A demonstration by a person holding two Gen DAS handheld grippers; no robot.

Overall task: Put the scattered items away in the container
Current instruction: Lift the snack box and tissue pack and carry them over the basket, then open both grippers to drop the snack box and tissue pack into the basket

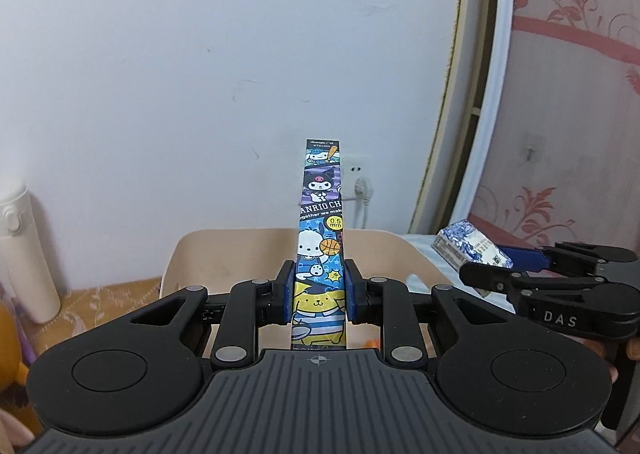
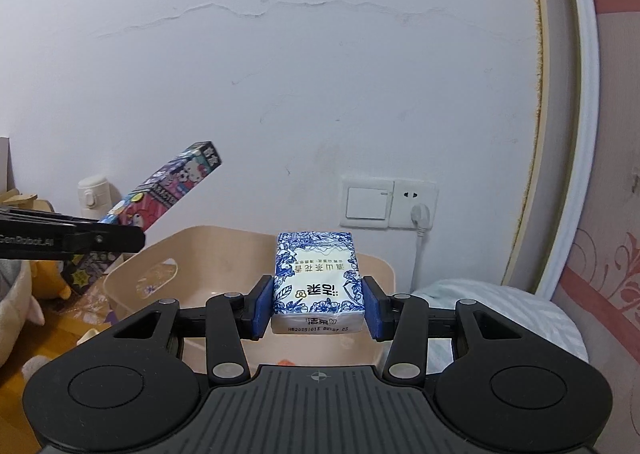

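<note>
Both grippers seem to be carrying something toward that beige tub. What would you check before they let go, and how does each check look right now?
1. Left gripper shut on the cartoon pen box: ok, pads press both sides.
2. Right gripper shut on the tissue pack: ok, held squarely.
3. Beige tub ahead of and below both loads: ok.
4. Pen box clear of the tub: ok; it sticks up at a slant.
5. Grippers apart from each other: ok, side by side with a gap.
6. Room left inside the tub: cannot tell; its floor is mostly hidden, and something orange shows there.
</note>
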